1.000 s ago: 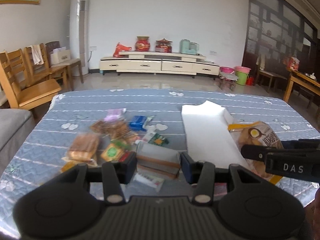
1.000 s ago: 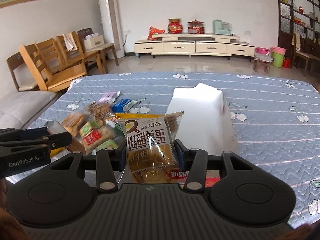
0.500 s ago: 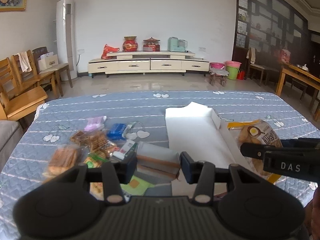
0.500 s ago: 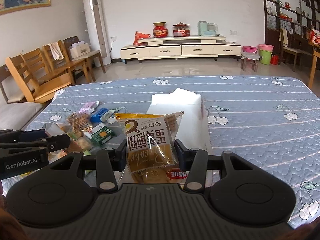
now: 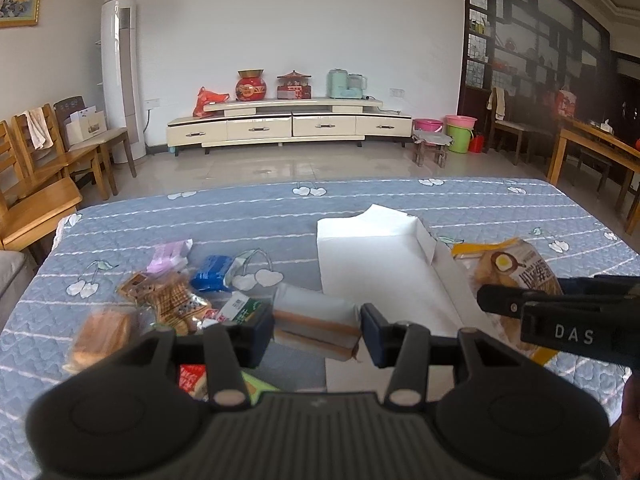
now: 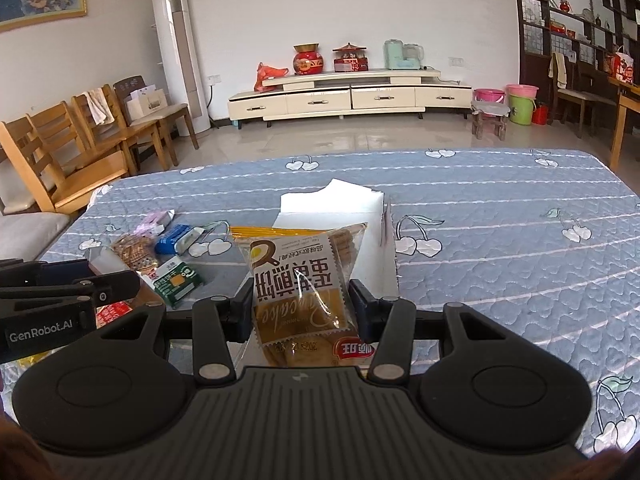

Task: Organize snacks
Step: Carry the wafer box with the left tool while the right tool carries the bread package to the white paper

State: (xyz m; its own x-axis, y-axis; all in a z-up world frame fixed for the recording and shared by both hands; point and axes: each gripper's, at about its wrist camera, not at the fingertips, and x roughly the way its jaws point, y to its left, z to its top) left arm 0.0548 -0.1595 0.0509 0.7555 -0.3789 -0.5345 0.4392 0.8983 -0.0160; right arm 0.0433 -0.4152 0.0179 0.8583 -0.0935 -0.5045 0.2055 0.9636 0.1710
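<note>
My left gripper (image 5: 317, 330) is shut on a grey-and-brown wrapped snack bar (image 5: 316, 322), held above the table beside the open white box (image 5: 384, 264). My right gripper (image 6: 303, 308) is shut on a yellow-and-white pancake snack bag (image 6: 300, 280), held in front of the white box (image 6: 332, 208). The bag also shows at the right of the left wrist view (image 5: 512, 268). Loose snacks lie left of the box: a blue packet (image 5: 211, 278), a pink packet (image 5: 170, 254), a biscuit bag (image 5: 168, 304) and a green-and-white packet (image 6: 176, 280).
The table wears a blue quilted cloth with cherry prints (image 6: 500, 220). Wooden chairs (image 6: 60, 160) stand at its left. A wooden table (image 5: 592, 152) stands to the right. A TV cabinet (image 5: 288, 128) lines the far wall.
Both grippers have lifted and shifted right with their snacks still held. The loose snack pile now sits further left and lower in both views.
</note>
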